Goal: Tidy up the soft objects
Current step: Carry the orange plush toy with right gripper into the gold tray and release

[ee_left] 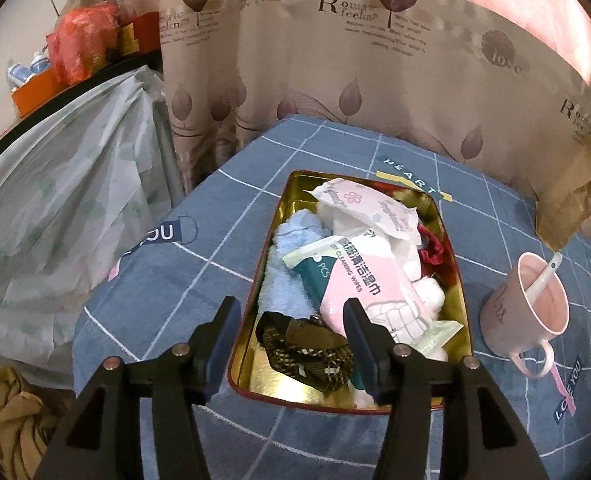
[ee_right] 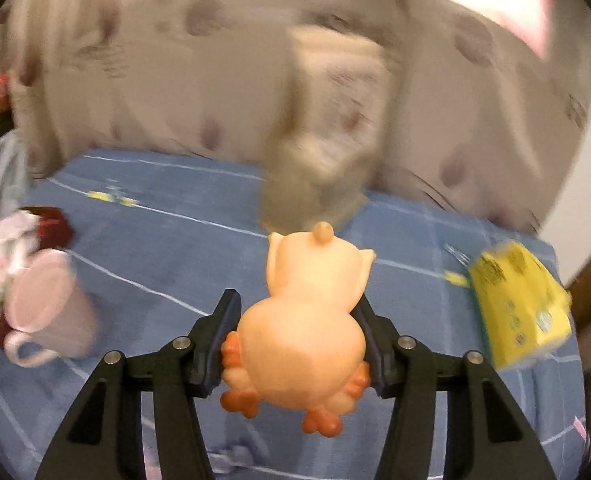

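Item: gold-lined tin (ee_left: 251, 344) on a table under a blue checked cloth (ee_left: 167, 280), holding soft goods: a light blue towel (ee_left: 291, 276), a pink pack of cleaning wipes (ee_left: 371, 284), a white flowered packet (ee_left: 367, 208), a red fabric piece (ee_left: 435, 252), cotton wool (ee_left: 431, 292) and a brown checked fabric item (ee_left: 311, 348) at the near end. Left claw (ee_left: 291, 336): jaws spread wide over the tin's near end, nothing between the pads. Right claw (ee_right: 295, 320): closed on a peach-coloured squeaky chick toy (ee_right: 307, 320) with orange feet, gripped at its body and held clear above the cloth; this view is blurred. Beside the tin: a pink mug (ee_left: 527, 304) with a white spoon (ee_left: 543, 276); further right, a yellow packet (ee_right: 519, 304). Step in hand, by judgement: carrying the toy toward the tin. Next move calls for passing over the mug without knocking it, then releasing the toy onto the crowded pile, perhaps at the emptier near end.
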Motion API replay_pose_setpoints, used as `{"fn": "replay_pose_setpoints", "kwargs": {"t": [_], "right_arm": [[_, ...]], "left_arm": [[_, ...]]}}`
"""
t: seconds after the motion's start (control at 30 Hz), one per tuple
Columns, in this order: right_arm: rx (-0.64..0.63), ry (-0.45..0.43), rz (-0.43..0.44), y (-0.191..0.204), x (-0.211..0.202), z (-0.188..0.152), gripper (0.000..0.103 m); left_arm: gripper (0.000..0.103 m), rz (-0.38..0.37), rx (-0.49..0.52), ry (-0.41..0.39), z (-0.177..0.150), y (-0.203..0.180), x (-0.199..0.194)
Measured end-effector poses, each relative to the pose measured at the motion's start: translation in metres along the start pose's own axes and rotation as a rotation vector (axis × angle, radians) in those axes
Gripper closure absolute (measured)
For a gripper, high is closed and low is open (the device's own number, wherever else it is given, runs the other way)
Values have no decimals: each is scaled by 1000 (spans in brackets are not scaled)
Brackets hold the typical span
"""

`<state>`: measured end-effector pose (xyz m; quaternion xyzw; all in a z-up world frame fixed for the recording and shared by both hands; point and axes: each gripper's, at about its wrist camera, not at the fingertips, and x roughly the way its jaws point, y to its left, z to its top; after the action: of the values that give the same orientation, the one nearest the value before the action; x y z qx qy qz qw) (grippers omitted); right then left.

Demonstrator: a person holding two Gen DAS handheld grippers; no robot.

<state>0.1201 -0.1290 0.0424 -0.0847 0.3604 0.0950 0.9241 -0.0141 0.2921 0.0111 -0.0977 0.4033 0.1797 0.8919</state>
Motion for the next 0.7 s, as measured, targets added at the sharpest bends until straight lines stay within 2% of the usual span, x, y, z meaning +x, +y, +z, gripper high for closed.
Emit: {"fn": "replay_pose_setpoints", "kwargs": {"t": [0.2,0.37,0.5,0.7], "right_arm": [[-130,-31,151,90,-20,26,51],[-230,-28,262,163,-23,33,51],[-288,-4,323,212,-15,30,51],[-315,39,379,263,1,24,51]], "left_arm": [[48,8,-2,-3,-3,-1,-6],[48,19,1,-7,-6,-1,-10],[48,31,1,-14,-6,0,-12],[48,63,0,-15,-6,4,-12]]}}
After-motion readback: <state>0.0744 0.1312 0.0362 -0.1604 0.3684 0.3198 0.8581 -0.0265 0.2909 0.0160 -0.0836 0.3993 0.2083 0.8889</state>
